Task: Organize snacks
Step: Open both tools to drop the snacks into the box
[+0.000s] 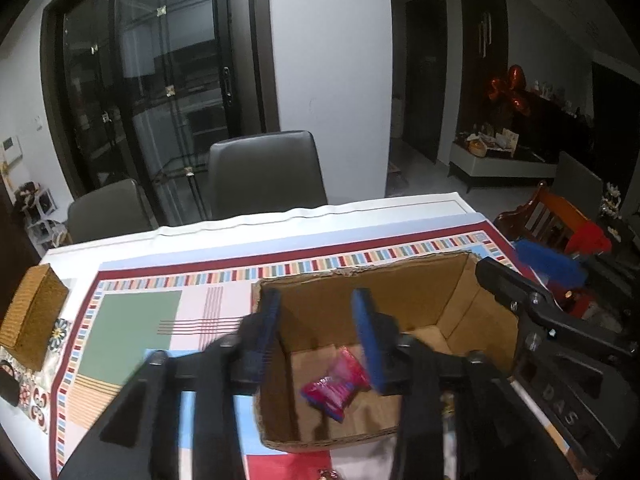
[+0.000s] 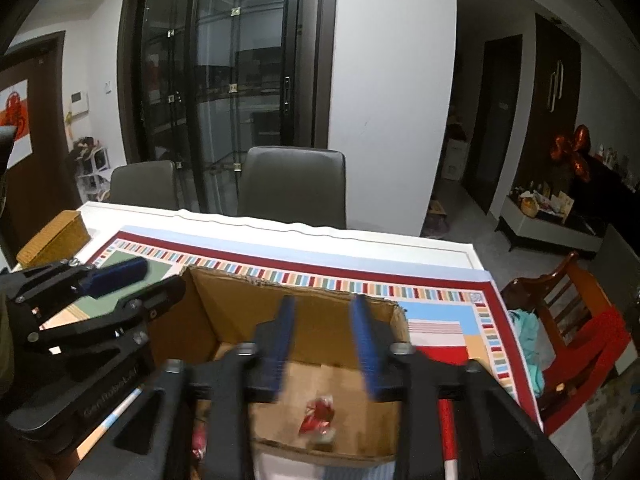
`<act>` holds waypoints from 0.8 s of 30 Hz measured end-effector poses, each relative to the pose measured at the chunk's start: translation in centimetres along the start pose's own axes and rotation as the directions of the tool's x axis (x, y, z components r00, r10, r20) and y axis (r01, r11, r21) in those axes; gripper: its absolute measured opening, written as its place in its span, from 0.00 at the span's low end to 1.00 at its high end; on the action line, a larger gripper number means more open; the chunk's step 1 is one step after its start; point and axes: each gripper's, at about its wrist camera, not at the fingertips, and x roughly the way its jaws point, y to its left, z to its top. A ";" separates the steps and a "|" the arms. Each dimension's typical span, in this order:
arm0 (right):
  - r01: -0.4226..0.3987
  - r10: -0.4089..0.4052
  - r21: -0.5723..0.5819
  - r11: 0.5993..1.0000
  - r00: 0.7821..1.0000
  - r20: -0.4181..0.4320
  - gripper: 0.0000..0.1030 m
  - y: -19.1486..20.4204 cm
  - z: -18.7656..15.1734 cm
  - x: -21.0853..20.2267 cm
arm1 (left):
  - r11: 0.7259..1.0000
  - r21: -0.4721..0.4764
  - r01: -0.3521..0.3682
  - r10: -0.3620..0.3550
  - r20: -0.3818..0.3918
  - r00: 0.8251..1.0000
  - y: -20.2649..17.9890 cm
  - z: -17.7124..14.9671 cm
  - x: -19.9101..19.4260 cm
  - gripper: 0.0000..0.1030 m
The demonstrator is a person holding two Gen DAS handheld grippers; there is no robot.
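Dim dining room w/ patterned tablecloth [image 1: 140, 316], we hold both tongs over cardboard box [image 1: 400, 296], left gripper [image 1: 320, 312] & right gripper [image 2: 326, 320] both parted, nothing between, blurred, pink snack [image 1: 336, 386] on box floor, red wrapper [image 2: 318, 420] partly hidden, label unreadable.

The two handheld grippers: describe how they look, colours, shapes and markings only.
Both the left gripper and right gripper have black, angular plastic frames with silver bolts and flat blue ribbed fingers. Raised lettering marks the bodies, hard to read. No cables or sleeves show.
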 end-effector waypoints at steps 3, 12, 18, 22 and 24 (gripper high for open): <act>0.029 -0.029 -0.002 1.000 0.999 0.032 0.64 -0.1 0.1 -0.7 | 1.000 0.011 -0.025 0.025 0.020 1.000 0.0 -0.2 -0.6 0.54; 0.050 -0.050 0.029 0.998 0.998 0.029 0.67 -1.1 -0.1 -1.4 | 0.998 -0.020 -0.058 0.059 0.025 0.998 0.9 -0.5 -1.5 0.67; 0.062 -0.063 0.040 0.997 0.998 0.025 0.67 -1.4 -0.8 -2.1 | 0.996 -0.037 -0.077 0.077 0.018 0.997 1.0 -1.2 -2.3 0.67; 0.073 -0.074 0.054 0.996 0.997 0.020 0.67 -1.8 -1.2 -2.6 | 0.995 -0.037 -0.092 0.092 0.015 0.996 0.7 -1.7 -2.9 0.68; 0.079 -0.080 0.064 0.995 0.997 0.015 0.67 -2.1 -1.3 -2.9 | 0.995 -0.038 -0.089 0.090 0.011 0.996 0.6 -1.9 -3.2 0.69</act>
